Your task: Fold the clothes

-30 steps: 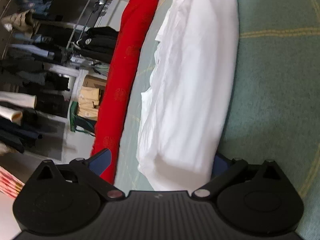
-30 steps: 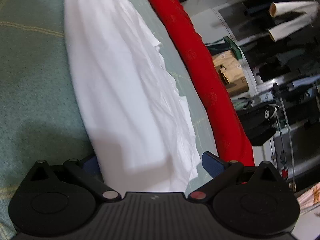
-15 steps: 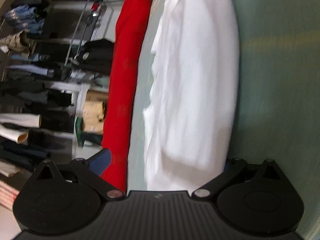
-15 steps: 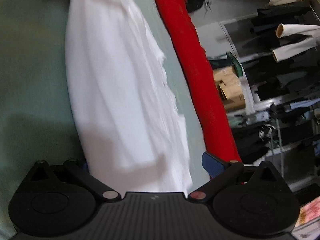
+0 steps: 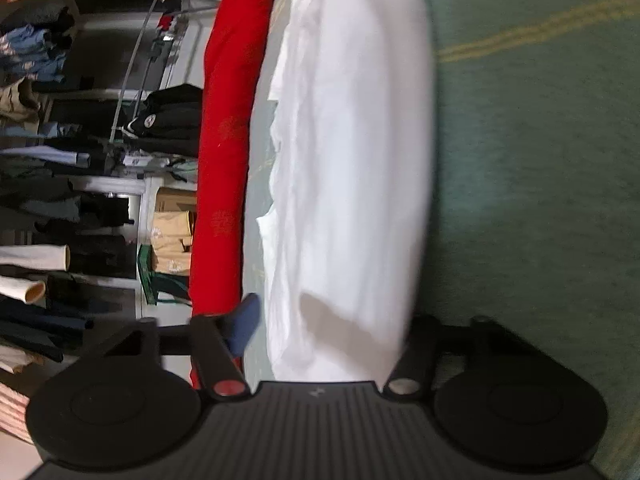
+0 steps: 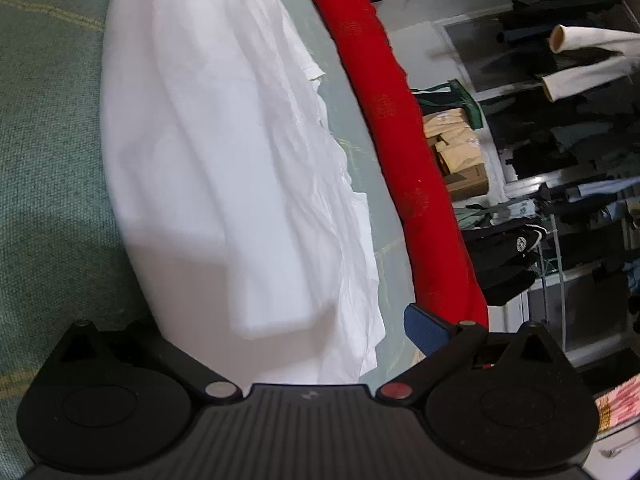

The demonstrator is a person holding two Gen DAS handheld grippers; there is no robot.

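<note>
A white garment [image 5: 352,168] lies folded lengthwise on a green cloth surface [image 5: 540,184], one end of it between the jaws of each gripper. My left gripper [image 5: 332,332] has closed in on that end; its blue left pad [image 5: 242,326] stands near the cloth and the right pad is hidden behind the cloth. In the right wrist view the same garment [image 6: 224,152] runs away from my right gripper [image 6: 280,332], whose jaws stand wide; the blue right pad [image 6: 426,328] is clear of the cloth and the left pad is hidden under it.
A long red roll [image 5: 224,168] lies along the far edge of the surface, also in the right wrist view [image 6: 400,140]. Beyond it are clothes racks [image 5: 60,160], dark folded clothes [image 5: 172,116] and cardboard boxes [image 6: 456,152].
My left gripper's jaws have narrowed around the garment's end. Both grippers have shifted and tilted, with motion blur in between. The right jaws stay wide.
</note>
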